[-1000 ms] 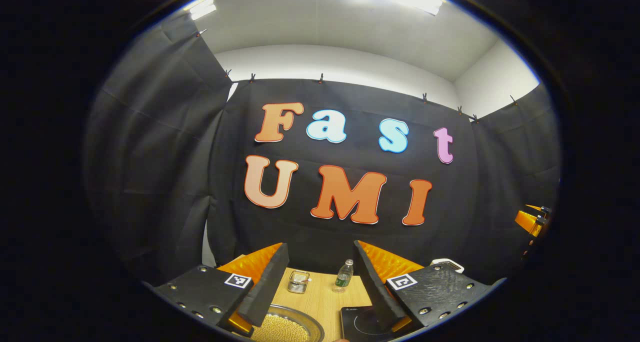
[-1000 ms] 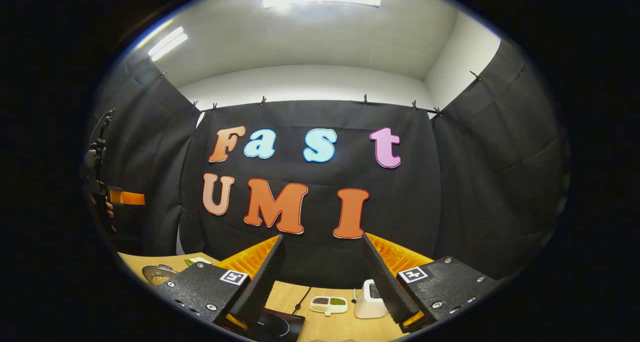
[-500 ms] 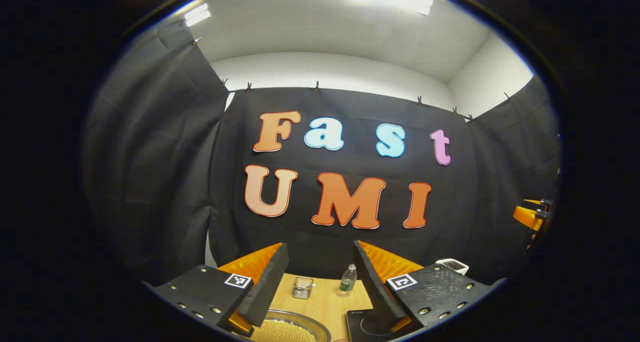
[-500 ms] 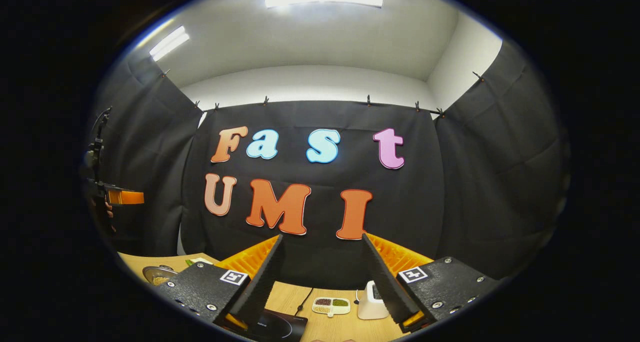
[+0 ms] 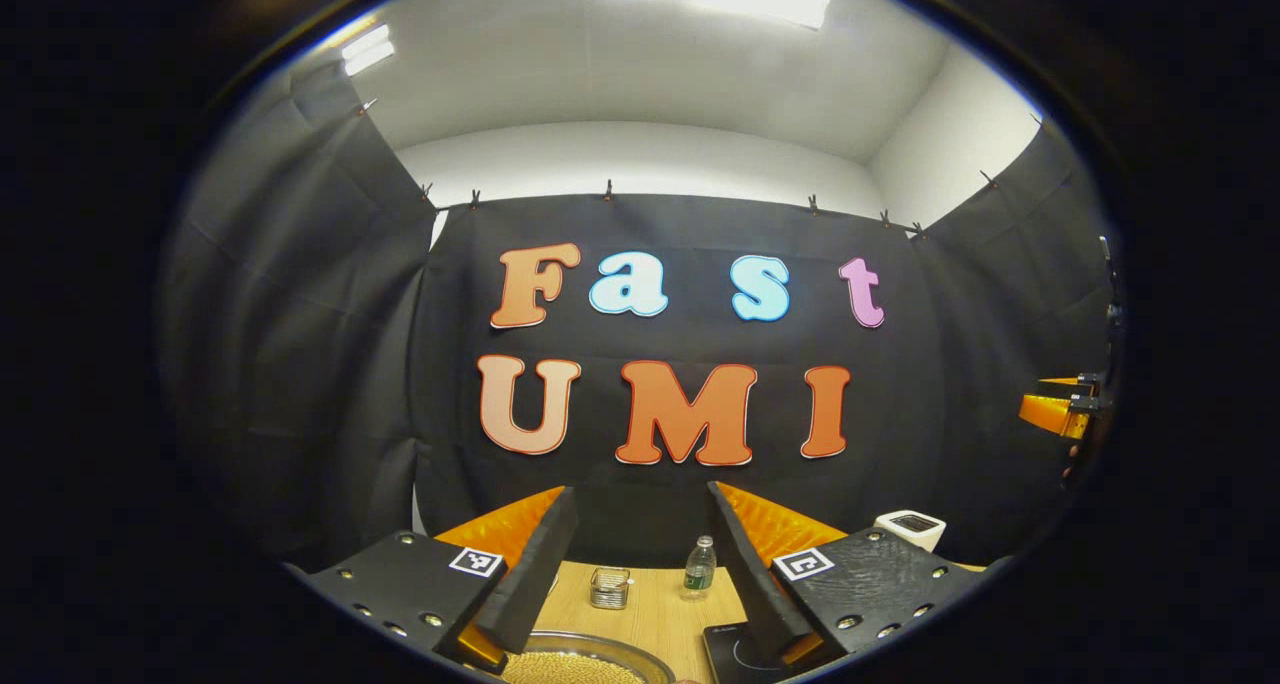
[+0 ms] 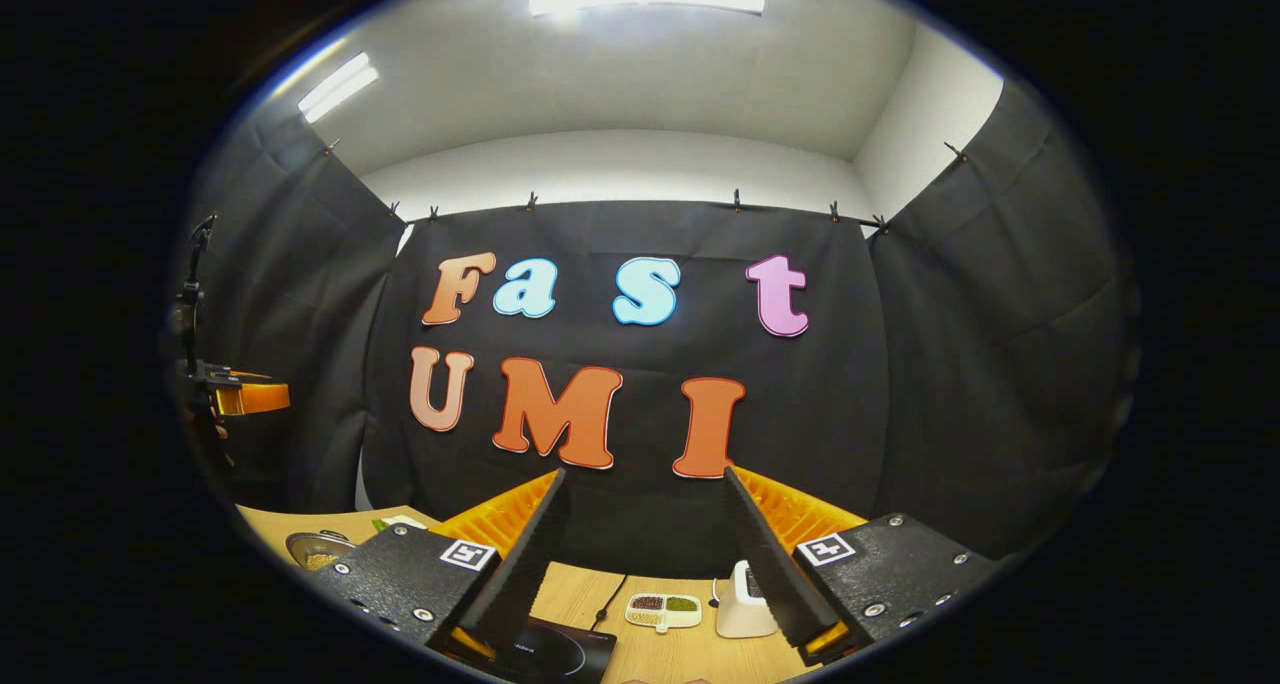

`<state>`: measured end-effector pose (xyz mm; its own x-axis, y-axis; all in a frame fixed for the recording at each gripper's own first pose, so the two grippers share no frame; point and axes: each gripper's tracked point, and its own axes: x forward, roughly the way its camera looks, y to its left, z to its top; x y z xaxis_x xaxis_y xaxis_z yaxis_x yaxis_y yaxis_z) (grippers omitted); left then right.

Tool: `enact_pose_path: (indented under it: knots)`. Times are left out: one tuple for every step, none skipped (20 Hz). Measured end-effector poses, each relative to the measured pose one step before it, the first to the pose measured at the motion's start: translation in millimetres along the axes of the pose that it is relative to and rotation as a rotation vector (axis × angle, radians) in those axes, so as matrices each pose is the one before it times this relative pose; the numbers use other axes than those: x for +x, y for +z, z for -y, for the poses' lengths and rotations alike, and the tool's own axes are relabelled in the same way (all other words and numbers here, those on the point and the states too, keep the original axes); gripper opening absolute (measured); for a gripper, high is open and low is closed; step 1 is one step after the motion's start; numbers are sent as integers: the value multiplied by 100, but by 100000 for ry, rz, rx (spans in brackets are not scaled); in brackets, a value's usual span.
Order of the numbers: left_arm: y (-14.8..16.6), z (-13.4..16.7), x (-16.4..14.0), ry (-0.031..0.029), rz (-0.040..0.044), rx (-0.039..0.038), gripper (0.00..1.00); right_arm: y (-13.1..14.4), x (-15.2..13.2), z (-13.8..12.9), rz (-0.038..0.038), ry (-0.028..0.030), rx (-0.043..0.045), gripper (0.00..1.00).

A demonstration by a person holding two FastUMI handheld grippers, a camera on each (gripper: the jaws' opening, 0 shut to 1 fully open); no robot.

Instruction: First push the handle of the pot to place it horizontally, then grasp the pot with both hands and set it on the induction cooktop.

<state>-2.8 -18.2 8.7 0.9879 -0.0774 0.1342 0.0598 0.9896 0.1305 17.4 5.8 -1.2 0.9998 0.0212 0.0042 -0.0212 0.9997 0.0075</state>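
The metal pot (image 5: 585,664), holding yellow grains, lies low between my left gripper's fingers and is cut off by the edge of the left gripper view. The black induction cooktop (image 5: 735,652) sits just to its right on the wooden table (image 5: 650,609). My left gripper (image 5: 641,490) is open and held above the table, holding nothing. In the right gripper view the cooktop (image 6: 560,650) lies under my open right gripper (image 6: 645,474), the pot (image 6: 318,548) is far left, and the left gripper (image 6: 240,397) hangs at the far left.
A small glass jar (image 5: 608,587) and a water bottle (image 5: 699,568) stand at the back of the table. A white device (image 6: 742,602), a divided dish of beans (image 6: 661,610) and a cable (image 6: 606,602) lie behind the cooktop. The right gripper (image 5: 1052,412) shows far right.
My left gripper has tipped upward a little, so the pot, cooktop and bottle sit lower in its view. The right gripper has barely moved. Both stay open.
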Motion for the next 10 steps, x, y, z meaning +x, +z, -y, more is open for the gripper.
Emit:
enact_pose_path:
  knots:
    - [-29,123,-67,-25,87,853,82,-11,69,71,-124,-50,189,94]
    - [-60,65,51,-134,193,513,82,-67,76,45,-28,-119,143,94]
    - [-45,235,39,-450,-72,278,82,-10,59,14,95,-46,186,94]
    - [-179,47,-74,-297,-99,168,82,-114,-178,-10,79,88,49,94]
    - [-28,-150,-51,284,-64,-31,82,-52,76,-30,67,1,153,94]
    - [-167,-151,-8,522,-371,-130,82,-127,46,-92,-72,327,-38,94]
    - [-167,-145,-11,345,-497,-492,83,-118,8,-66,-14,222,-2,94]
    - [-397,-114,-39,-198,-928,-667,83,-100,-22,-234,-219,331,-163,94]
    - [-432,-50,-12,-382,-1092,-578,82,-169,-52,-38,-66,68,35,94]
    - [-339,-150,73,-86,-1158,-126,82,-86,32,-185,-20,290,15,94]
